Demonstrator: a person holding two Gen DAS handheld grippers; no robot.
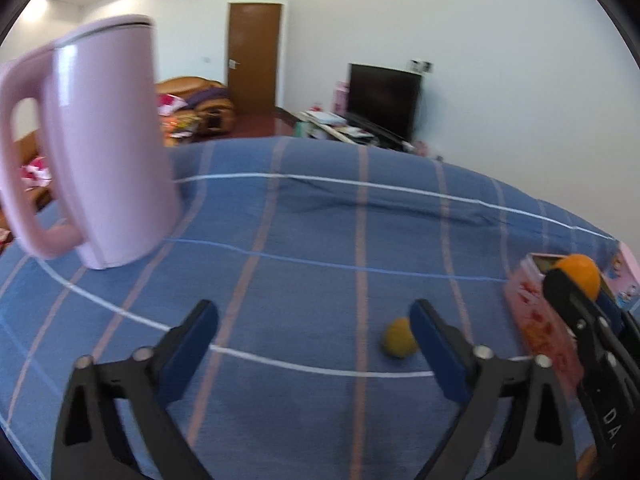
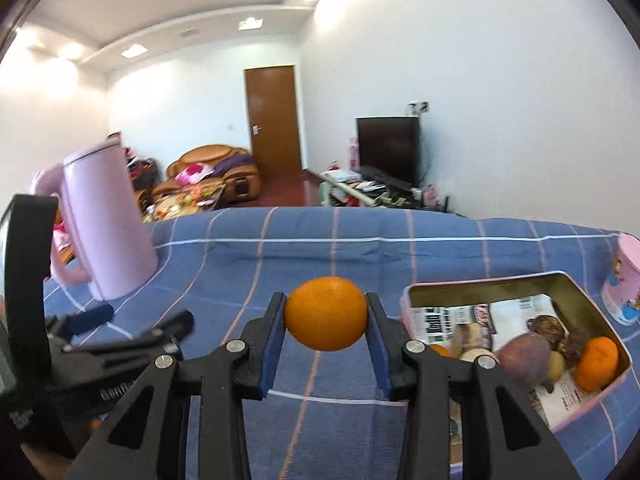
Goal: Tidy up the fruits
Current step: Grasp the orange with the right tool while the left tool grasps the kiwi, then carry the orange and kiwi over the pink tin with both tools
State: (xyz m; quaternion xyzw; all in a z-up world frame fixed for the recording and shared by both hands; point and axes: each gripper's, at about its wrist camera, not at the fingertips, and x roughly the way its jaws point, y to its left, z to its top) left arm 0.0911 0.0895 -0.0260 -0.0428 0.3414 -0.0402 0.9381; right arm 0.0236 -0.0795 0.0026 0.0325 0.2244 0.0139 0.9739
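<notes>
Right gripper [image 2: 326, 314] clamped on an orange [image 2: 326, 313] above a blue checked cloth [image 2: 280, 256], open pink tin [image 2: 576, 292] of fruit at right, pink kettle [image 2: 108, 228] standing at left, left gripper [image 2: 132, 324] low at left

Brightly lit from recessed ceiling lights [image 2: 251, 23], glare washing white walls; blurred tall pink plastic jug [image 1: 108, 140]; fisheye-bent, dark-cornered edges.

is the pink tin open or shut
Open: the pink tin has no lid on, and fruit and printed paper show inside it.
</notes>
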